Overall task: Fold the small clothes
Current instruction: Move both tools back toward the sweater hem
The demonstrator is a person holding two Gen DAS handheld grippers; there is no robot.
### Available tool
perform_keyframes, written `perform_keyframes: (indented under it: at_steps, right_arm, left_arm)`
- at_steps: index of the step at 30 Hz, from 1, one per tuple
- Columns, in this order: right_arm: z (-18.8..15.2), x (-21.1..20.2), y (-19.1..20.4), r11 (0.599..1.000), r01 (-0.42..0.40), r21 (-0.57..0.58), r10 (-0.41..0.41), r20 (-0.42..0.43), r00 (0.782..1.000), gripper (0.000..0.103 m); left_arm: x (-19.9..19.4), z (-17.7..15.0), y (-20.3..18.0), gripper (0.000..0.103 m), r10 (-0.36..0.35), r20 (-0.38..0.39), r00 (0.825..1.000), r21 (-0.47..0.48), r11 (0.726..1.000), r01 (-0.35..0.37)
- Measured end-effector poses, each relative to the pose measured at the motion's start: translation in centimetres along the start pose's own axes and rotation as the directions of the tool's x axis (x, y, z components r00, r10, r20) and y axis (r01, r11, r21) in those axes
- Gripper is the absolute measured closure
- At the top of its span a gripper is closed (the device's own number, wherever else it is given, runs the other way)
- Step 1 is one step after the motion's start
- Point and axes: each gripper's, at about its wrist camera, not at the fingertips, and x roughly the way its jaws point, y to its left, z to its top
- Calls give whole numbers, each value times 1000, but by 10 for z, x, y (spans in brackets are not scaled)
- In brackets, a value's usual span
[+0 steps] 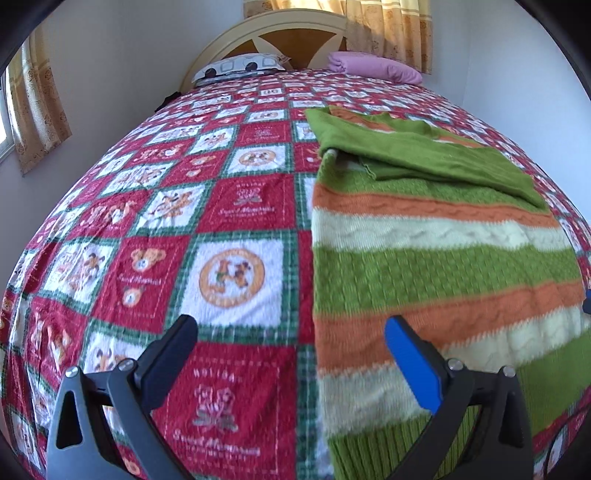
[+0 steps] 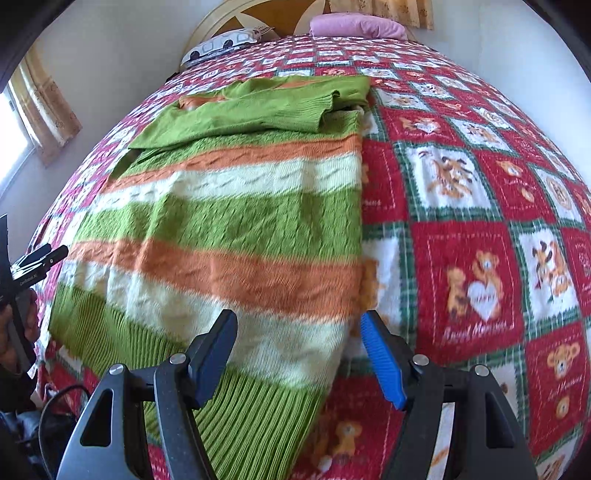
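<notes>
A striped knit sweater (image 1: 436,266), green, orange and cream, lies flat on the bed with its green sleeves (image 1: 424,151) folded across its upper part. It also shows in the right wrist view (image 2: 229,229). My left gripper (image 1: 291,339) is open and empty, hovering over the sweater's left edge near the hem. My right gripper (image 2: 299,332) is open and empty, above the sweater's right edge near the ribbed green hem (image 2: 243,417). The left gripper's body (image 2: 33,266) shows at the far left of the right wrist view.
The bed is covered by a red, white and green patchwork bedspread (image 1: 229,236). A patterned pillow (image 1: 240,66) and a pink pillow (image 1: 373,64) lie at the headboard (image 1: 273,33). Walls and curtains (image 1: 33,110) stand on both sides.
</notes>
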Motion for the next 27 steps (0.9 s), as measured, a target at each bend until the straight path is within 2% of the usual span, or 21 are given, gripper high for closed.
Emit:
perform_keyframes:
  at_steps: [6,10,13,14,16,20,21,26,27]
  right_arm:
    - [-19,-7,2,999,-37,22,37,-16,999,33]
    - [-37,-9,5,998,-53,36,54,-36,998,33]
    - [-46,-8,7,997,-62,39,64,-53,997,35]
    - [-48,-8,8,997,-64,39,66,-58,996,35]
    - [-51,-7,7,997,-66,44,68,-65,996,40]
    - [-54,-8,7,996,-75,55,79,-62,995,44]
    - [-54,-8,7,995,-77,56,80,-61,995,45]
    - [-55,-6,3,992,-96,77,101,-53,993,54]
    - [-56,-6,3,992,-101,80,106,-51,993,61]
  left_arm:
    - [-15,-21,3,1,-26,-7,1000,-3,1000,26]
    - [-22,-39,6,10,-92,-46,995,-45,995,90]
    - [-24,-53,8,24,-166,-80,983,-89,983,159]
    - [-24,-56,7,25,-177,-85,981,-95,981,169]
    - [-27,-59,5,28,-174,-72,982,-93,982,167]
    - [-32,-59,1,47,-232,-77,970,-112,968,223]
    - [-32,-61,-2,50,-245,-86,966,-108,966,236]
    - [-34,-65,-14,50,-260,-89,962,-78,964,253]
    - [-34,-67,-15,50,-257,-86,963,-72,965,251]
